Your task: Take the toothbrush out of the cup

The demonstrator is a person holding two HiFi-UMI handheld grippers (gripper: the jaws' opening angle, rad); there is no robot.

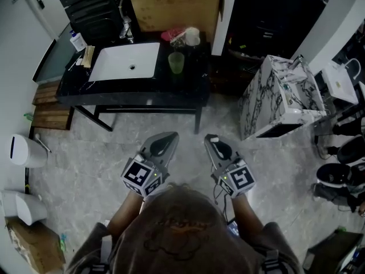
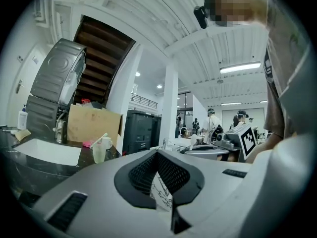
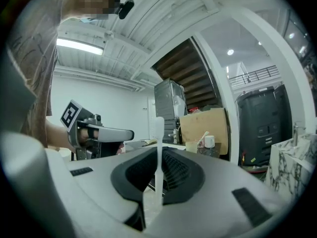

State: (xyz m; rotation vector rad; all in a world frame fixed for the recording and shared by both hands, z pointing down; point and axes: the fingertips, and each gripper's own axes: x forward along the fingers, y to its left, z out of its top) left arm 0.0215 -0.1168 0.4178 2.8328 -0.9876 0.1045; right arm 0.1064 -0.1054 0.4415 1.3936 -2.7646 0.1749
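Two grippers, head height: left gripper (image 2: 158, 156) jaws pressed together, empty; right gripper (image 3: 158, 155) jaws pinch one white toothbrush (image 3: 157, 131), upright. One green cup (image 1: 176, 62) on one black counter (image 1: 142, 93).

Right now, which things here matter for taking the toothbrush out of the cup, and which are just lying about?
For the job: cup; toothbrush standing in it; left hand-held gripper, shut and empty; right hand-held gripper, shut on a white stick.

Lying about: mug; box; bottle; sink; bin; shoes.
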